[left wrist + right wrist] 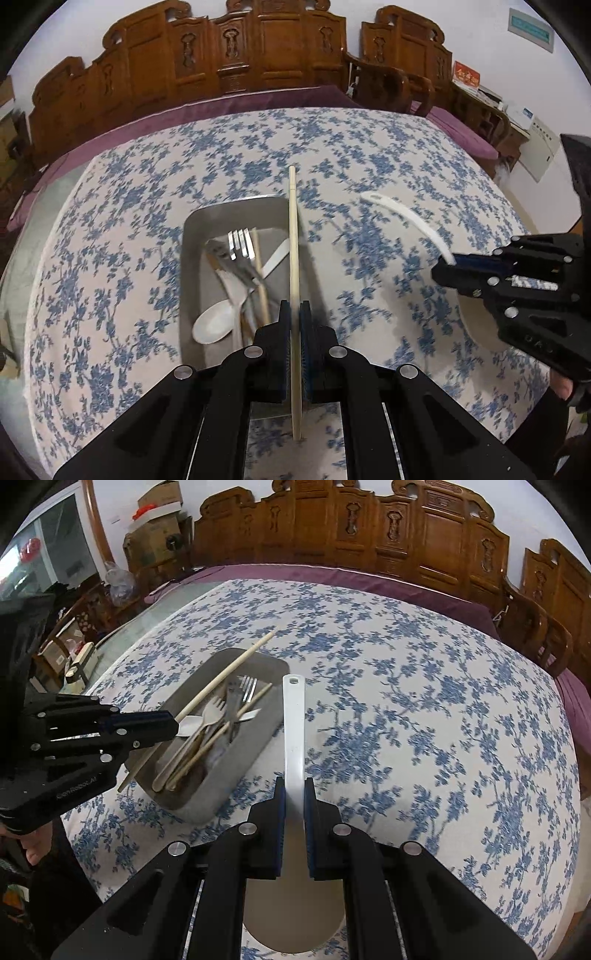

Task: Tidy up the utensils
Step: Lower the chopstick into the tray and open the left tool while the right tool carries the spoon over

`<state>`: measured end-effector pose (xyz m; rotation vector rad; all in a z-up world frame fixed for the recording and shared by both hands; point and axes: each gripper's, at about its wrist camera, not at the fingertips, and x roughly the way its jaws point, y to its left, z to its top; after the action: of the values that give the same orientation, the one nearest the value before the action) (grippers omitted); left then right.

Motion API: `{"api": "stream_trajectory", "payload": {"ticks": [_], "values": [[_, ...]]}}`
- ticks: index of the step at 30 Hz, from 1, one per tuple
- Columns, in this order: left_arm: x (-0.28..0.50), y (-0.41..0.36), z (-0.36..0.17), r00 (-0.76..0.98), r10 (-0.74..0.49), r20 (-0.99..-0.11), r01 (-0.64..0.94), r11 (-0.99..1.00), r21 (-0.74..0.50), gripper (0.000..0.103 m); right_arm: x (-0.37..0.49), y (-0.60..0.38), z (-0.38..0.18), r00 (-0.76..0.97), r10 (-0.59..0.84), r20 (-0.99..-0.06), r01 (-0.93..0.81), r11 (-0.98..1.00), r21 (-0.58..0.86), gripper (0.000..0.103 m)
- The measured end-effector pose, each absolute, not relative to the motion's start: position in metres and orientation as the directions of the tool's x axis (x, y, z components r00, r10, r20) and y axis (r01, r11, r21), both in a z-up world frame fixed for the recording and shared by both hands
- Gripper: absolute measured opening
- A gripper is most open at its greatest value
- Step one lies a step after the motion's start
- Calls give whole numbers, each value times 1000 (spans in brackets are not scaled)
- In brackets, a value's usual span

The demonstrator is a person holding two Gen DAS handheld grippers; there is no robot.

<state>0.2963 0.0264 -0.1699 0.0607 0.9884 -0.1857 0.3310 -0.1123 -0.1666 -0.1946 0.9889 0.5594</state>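
My left gripper [294,317] is shut on a pale wooden chopstick [293,258], held lengthwise above the right edge of a grey metal tray [192,236]. The tray holds a metal fork [241,243], a white spoon [214,325], a second chopstick and other utensils. My right gripper [294,794] is shut on the handle of a large white rice paddle [294,716], held above the cloth just right of the tray [266,668]. In the right wrist view the left gripper [162,725] holds the chopstick [225,675] slanted over the tray.
The table wears a white cloth with blue flowers [369,155]. A carved wooden bench with purple cushions [240,99] runs along the far side. Boxes and clutter [155,535] stand at the far left. The person's hand [33,845] shows at the left edge.
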Motion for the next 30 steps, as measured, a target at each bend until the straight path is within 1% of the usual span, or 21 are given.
{"api": "stream_trajectory", "payload": {"ticks": [15,30], "values": [[311,71,-205,479,-83,-874,124,992,-27,5,337,-80,-171,397,374,-838,-559,822,103,11],[324,84,-215,476,-103,-873,94,993,-67,5,344,-59,-167,385,411,-827,-568,811,139,11]]}}
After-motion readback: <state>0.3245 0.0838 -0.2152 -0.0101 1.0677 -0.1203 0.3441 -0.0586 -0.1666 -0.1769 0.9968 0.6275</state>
